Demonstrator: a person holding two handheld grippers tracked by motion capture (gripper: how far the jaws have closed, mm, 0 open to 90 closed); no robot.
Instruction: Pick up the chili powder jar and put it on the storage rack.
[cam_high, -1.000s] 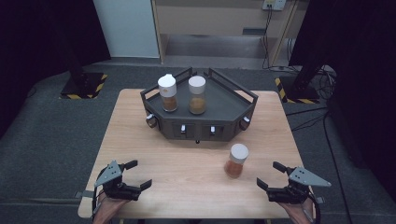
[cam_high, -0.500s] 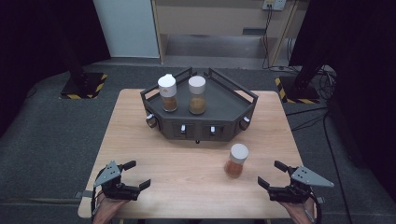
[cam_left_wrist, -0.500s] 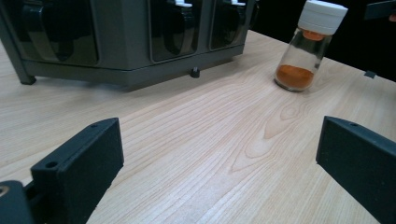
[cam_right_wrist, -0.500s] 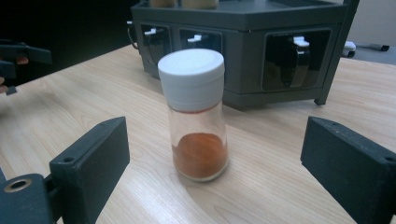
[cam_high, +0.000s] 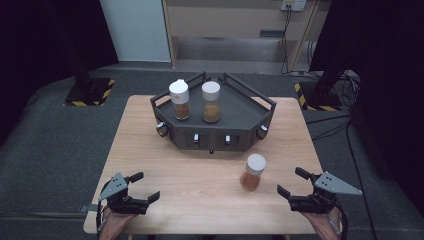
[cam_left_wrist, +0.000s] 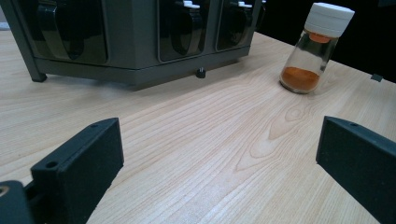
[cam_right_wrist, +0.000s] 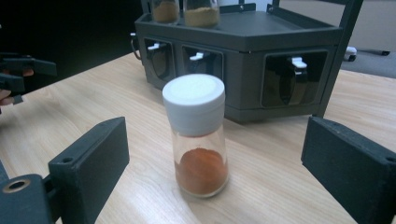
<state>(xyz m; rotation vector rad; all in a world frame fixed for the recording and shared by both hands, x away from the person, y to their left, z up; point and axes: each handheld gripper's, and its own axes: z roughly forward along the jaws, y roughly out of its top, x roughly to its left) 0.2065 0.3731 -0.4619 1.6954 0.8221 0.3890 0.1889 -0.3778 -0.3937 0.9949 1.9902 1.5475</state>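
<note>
Right gripper (cam_high: 296, 187) is lining up, fingers wide, on the white-capped glass jar of orange spice (cam_right_wrist: 197, 135) near the tabletop's front right; left gripper (cam_high: 145, 190) is idling wide. Next: close in, squeeze gently.

No writing, brand, number or label could be read anywhere from where I stood. The spice jar (cam_right_wrist: 196, 135) on the table (cam_high: 150, 150) carried a plain white cap and bare glass, and the two jars (cam_high: 196, 100) on the dark rack (cam_high: 240, 115) were equally unmarked. The only sign-like marking was yellow-and-black hazard striping (cam_high: 92, 92) on a stand base on the floor to the left, with a matching strip (cam_high: 300, 95) on the right; neither bore words.
</note>
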